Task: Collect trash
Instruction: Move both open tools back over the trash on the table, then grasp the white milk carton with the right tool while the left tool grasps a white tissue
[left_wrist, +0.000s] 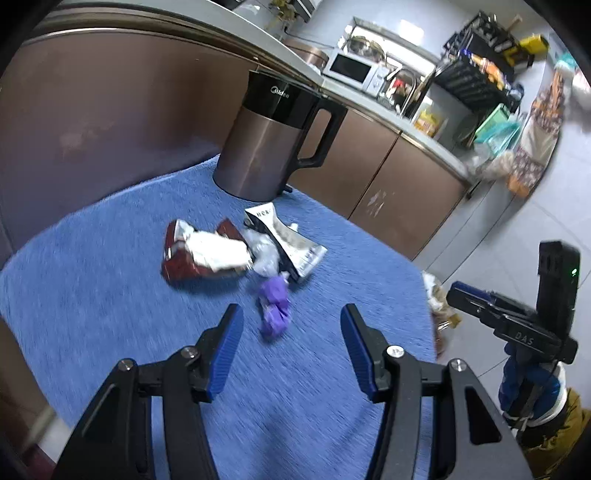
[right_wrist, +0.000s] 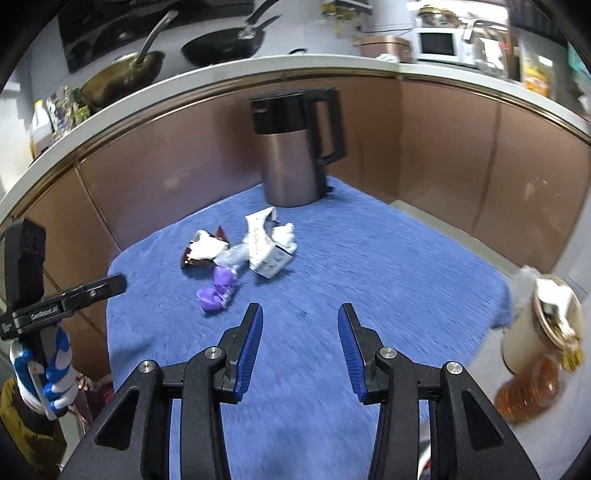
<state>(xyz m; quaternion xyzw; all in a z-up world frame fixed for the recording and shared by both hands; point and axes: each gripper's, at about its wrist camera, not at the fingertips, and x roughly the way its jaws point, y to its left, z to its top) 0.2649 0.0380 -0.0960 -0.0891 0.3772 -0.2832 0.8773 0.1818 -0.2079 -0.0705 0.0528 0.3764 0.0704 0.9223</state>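
Both grippers (left_wrist: 291, 325) (right_wrist: 300, 325) – seemingly tilted downward

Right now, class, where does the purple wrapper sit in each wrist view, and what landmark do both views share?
Left wrist view: purple wrapper lies centre, just beyond and between the open left gripper fingers.
Right wrist view: purple wrapper lies left of centre, beyond the left finger.
Shared landmark: kettle behind the trash pile.

I see a crumpled red-and-white wrapper (left_wrist: 201, 254), a torn white packet (left_wrist: 291, 240) and a purple wad (left_wrist: 274, 306) bunched close together on the blue cloth (left_wrist: 110, 277).
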